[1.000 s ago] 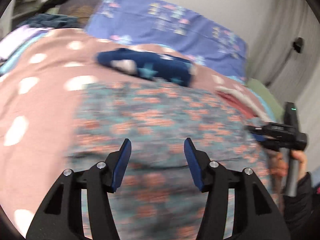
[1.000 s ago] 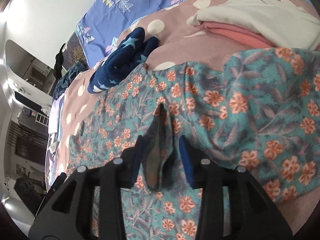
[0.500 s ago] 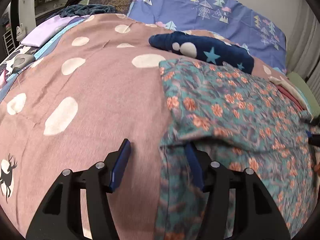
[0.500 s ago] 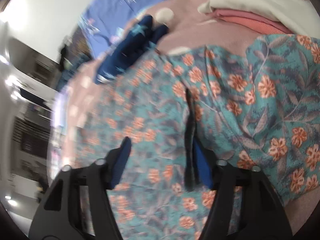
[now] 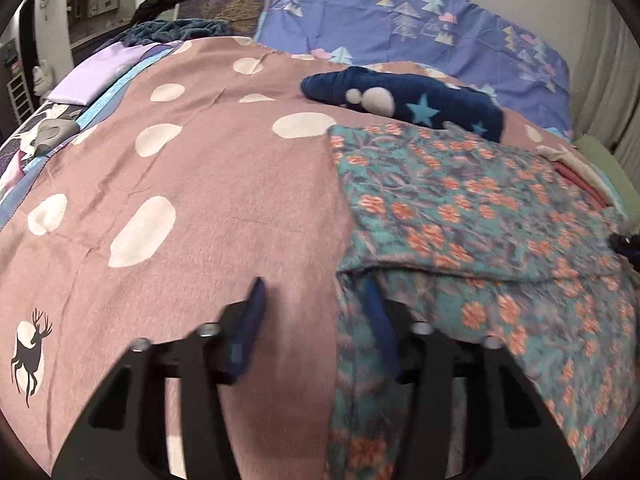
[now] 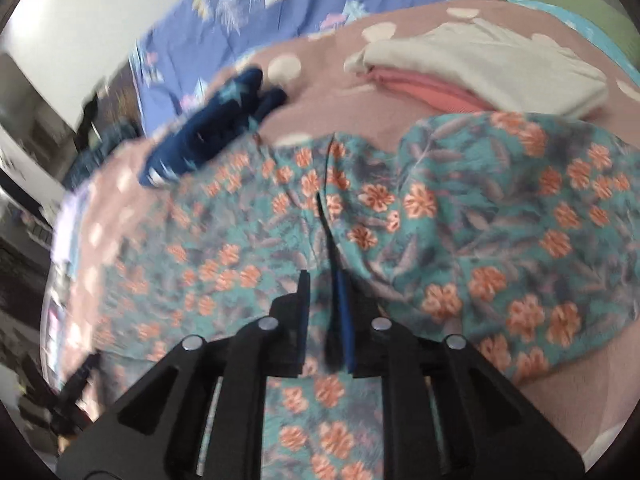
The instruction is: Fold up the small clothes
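Note:
A teal garment with orange flowers point(image 5: 472, 216) lies on the pink spotted bedspread point(image 5: 192, 184), with its upper part folded over the lower. My left gripper point(image 5: 314, 292) is open and straddles the garment's left edge just below the fold. In the right wrist view the same floral garment point(image 6: 500, 216) fills the middle. My right gripper point(image 6: 322, 284) has its jaws nearly together at a seam or fold edge of the cloth. Whether cloth is pinched between them is blurred.
A navy fleece garment with stars point(image 5: 404, 100) lies just beyond the floral one. A folded cream and coral stack point(image 6: 480, 76) sits at the right. A blue patterned pillow point(image 5: 420, 28) is at the bedhead. A green cushion point(image 6: 560, 0) lies at the far right.
My left gripper has swung left from over the middle of the floral garment to its left edge. My right gripper opened half a second ago and has since narrowed.

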Tool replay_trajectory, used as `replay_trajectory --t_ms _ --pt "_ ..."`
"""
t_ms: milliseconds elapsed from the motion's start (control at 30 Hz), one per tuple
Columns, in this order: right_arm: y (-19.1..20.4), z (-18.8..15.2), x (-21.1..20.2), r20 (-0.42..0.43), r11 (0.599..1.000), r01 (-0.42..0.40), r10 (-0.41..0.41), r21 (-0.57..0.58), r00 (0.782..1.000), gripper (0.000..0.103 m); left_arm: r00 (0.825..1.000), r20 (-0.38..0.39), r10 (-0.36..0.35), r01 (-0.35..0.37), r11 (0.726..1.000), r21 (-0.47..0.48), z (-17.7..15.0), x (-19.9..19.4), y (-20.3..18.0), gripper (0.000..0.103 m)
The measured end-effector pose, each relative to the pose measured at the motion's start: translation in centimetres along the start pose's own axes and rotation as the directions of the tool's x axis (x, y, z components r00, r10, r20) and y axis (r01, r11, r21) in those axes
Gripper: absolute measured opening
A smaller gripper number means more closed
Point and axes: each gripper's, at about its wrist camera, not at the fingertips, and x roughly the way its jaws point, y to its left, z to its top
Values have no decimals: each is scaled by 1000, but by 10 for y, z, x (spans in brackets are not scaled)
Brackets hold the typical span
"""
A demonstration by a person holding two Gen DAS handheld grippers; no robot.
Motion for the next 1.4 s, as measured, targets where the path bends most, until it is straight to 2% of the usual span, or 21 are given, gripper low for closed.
replay_trajectory --t_ms 33,67,133,200,300,400,433,500,567,633,667,700,767,833,967,1067,1167,1300,1333,1367,1400 --pt "4 -3 -9 16 1000 -23 23 -11 1000 16 999 0 -44 44 999 -7 1 -7 -1 17" --pt "13 -6 -17 29 997 -56 58 -49 998 16 995 4 -97 97 995 -21 3 -14 -2 10" --pt "33 -17 -20 5 987 -82 84 -138 996 16 979 50 -198 200 980 -26 12 -29 -14 9" --pt "45 -28 -6 -64 982 -53 42 -183 997 16 967 70 -246 244 969 28 20 -30 -37 9" --pt "39 -45 27 -137 985 35 -58 -167 989 11 962 37 -271 266 959 94 24 -2 -73 9" --pt "31 -50 24 -99 990 7 -21 -140 995 10 975 -106 -195 206 973 105 16 54 -92 9" --pt "29 -50 18 -101 992 -9 -4 -127 995 10 979 -58 -198 203 974 98 14 56 -94 10" --pt "14 -50 -3 -108 996 -48 40 -75 993 10 981 -73 -182 189 976 106 21 55 -99 11" --pt "-11 -43 -33 -33 998 -64 63 -13 997 14 983 -79 -168 176 977 122 24 53 -103 12" --pt "-53 -33 -78 105 998 5 -11 61 994 25 984 -64 -165 172 975 138 25 47 -108 12" --pt "-73 -31 -93 149 994 34 -50 106 988 31 977 -54 -205 211 967 142 26 43 -111 13" --pt "-100 -28 -111 194 983 57 -91 175 977 33 969 -45 -242 246 958 145 27 40 -114 14" --pt "-159 -29 -145 239 936 81 -170 344 956 34 961 -23 -275 275 946 173 26 34 -125 35" --pt "-213 -39 -176 281 875 57 -215 480 935 37 969 -6 -246 241 942 233 25 35 -136 39" --pt "-291 -71 -227 308 752 54 -333 657 891 49 978 -63 -199 209 939 274 18 56 -147 44" --pt "-319 -88 -230 305 682 6 -335 731 891 53 977 -76 -200 214 930 300 19 58 -153 63" --pt "-339 -92 -220 336 640 -72 -301 765 892 53 989 -60 -135 148 933 329 15 61 -157 75" --pt "-349 -79 -212 380 626 -117 -305 771 873 54 992 -49 -114 124 937 327 15 61 -156 78" --pt "-353 -75 -209 386 607 -133 -308 784 870 45 992 -47 -119 128 938 323 15 61 -154 78" --pt "-356 -69 -204 389 597 -144 -305 789 869 20 991 -45 -128 135 938 320 16 60 -154 76" --pt "-357 -62 -199 381 595 -151 -282 790 880 10 989 -42 -140 146 938 314 16 59 -152 74"
